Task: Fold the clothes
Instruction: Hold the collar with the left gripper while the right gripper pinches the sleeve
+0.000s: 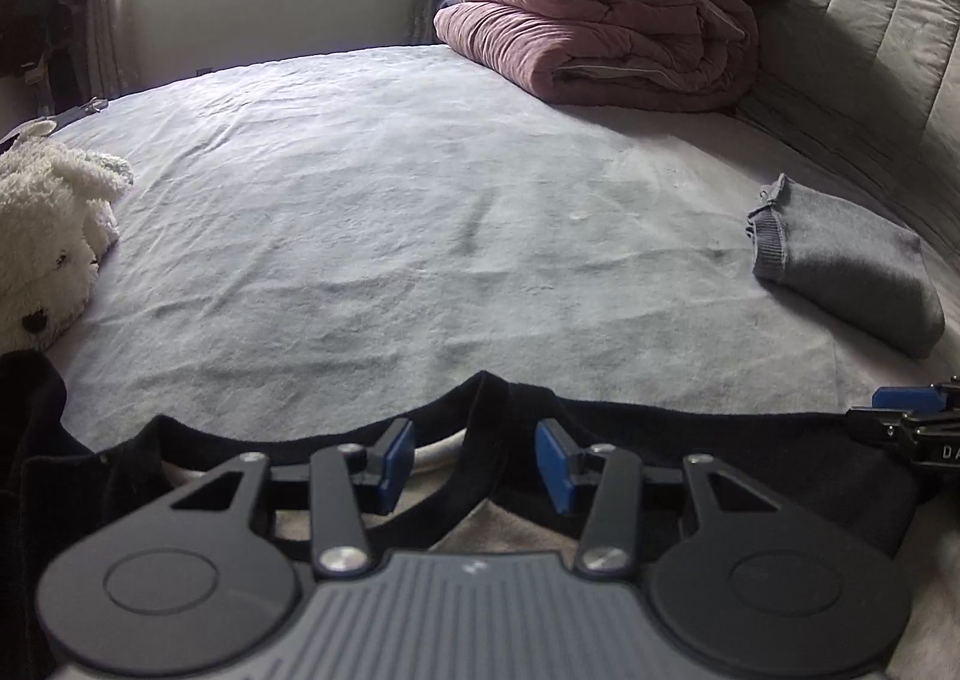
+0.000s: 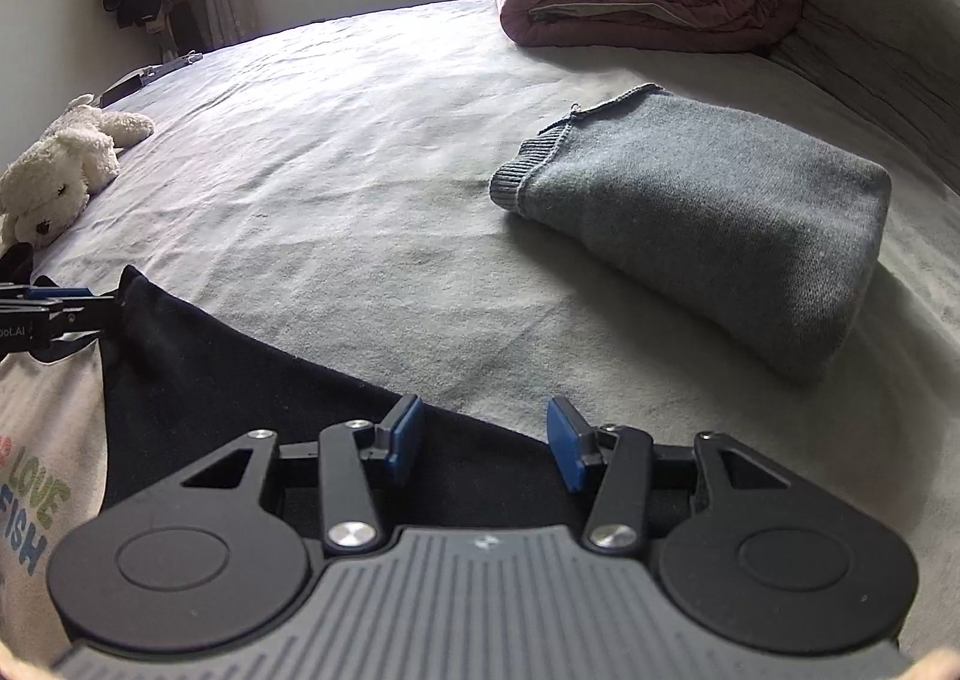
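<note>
Two hand-held grippers over a black-and-white tee, one grey sweater already folded.
Left hand-held gripper (image 1: 474, 464) and right hand-held gripper (image 2: 485, 443) both spread, pinching nothing; tee (image 2: 198, 380) flat at the bed's (image 1: 372, 188) near edge, sweater (image 2: 708, 224) beside it. Either just laid out or mid-fold, can't tell.

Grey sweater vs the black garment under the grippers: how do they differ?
The grey sweater is folded into a compact bundle; the black garment lies spread out, unfolded. The sweater sits alone toward the headboard; the garment lies at the near edge, under both open grippers. The sweater is plain grey; the garment is black with a pale printed part. Both rest on the bed.
</note>
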The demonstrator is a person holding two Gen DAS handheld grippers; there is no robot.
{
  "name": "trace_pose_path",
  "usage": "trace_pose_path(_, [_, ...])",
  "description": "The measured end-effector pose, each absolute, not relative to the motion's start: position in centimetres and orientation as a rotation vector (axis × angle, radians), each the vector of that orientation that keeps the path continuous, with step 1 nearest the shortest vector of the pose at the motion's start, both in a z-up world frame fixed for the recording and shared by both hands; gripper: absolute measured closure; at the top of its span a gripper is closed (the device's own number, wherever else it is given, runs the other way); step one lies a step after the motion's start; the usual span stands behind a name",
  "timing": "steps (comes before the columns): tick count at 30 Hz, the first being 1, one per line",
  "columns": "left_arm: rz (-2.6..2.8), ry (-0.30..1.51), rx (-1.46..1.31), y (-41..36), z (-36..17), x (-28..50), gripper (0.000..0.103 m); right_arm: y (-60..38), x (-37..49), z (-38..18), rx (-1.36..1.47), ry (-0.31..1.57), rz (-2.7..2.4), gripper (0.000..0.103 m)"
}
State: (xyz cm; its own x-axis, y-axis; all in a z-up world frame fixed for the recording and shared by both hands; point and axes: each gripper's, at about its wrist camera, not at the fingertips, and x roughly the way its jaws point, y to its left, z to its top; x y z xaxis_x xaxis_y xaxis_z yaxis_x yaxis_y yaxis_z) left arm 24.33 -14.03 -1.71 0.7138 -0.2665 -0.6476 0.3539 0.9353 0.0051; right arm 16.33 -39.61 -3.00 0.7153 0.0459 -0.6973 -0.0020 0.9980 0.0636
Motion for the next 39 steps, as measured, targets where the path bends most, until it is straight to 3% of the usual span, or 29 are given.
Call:
trace_pose_path(4, [-0.416,0.646,0.184,-14.3,-2.7,25.8,0.057,-39.6,16.2,-3.2,0.042,0.776,0.037,0.053])
trace_pose_path(7, [-0.451,0.652,0.137,-14.0,-4.1,26.6,0.057,-39.2,16.1,-3.4,0.008,0.774,0.050,0.059])
trace_pose_path(9, [-0.460,0.657,0.084,-13.8,-4.2,26.7,0.063,-38.7,16.0,-3.4,-0.016,0.771,0.070,0.074])
trace_pose_path(11, [-0.471,0.660,0.038,-13.7,-4.4,26.5,0.078,-38.0,16.1,-3.5,-0.054,0.761,0.092,0.091])
trace_pose_path(12, [-0.467,0.653,0.033,-13.8,-4.3,26.4,0.080,-37.6,16.1,-3.5,-0.075,0.753,0.094,0.094])
trace_pose_path(14, [-0.447,0.630,0.030,-14.0,-4.2,25.9,0.095,-37.2,16.1,-3.2,-0.095,0.730,0.082,0.098])
trace_pose_path(17, [-0.423,0.594,-0.026,-13.2,-3.7,25.7,0.095,-37.8,16.1,-2.3,-0.053,0.676,0.042,0.099])
trace_pose_path(24, [-0.406,0.508,-0.113,-12.2,-3.6,25.6,0.096,-38.2,16.7,-1.5,0.029,0.589,-0.040,0.099])
trace_pose_path(30, [-0.377,0.614,-0.132,-12.3,-5.3,27.3,0.094,-37.6,18.4,-4.1,0.004,0.656,-0.068,0.099])
trace_pose_path(33, [-0.358,0.621,-0.132,-12.1,-5.1,27.2,0.085,-37.6,18.5,-4.5,0.001,0.659,-0.068,0.099])
trace_pose_path(35, [-0.340,0.621,-0.099,-12.3,-4.6,26.8,0.067,-38.1,18.3,-4.3,0.041,0.659,-0.060,0.098])
trace_pose_path(39, [-0.338,0.621,-0.060,-13.0,-3.0,25.8,0.063,-38.9,18.0,-3.8,0.113,0.658,-0.035,0.088])
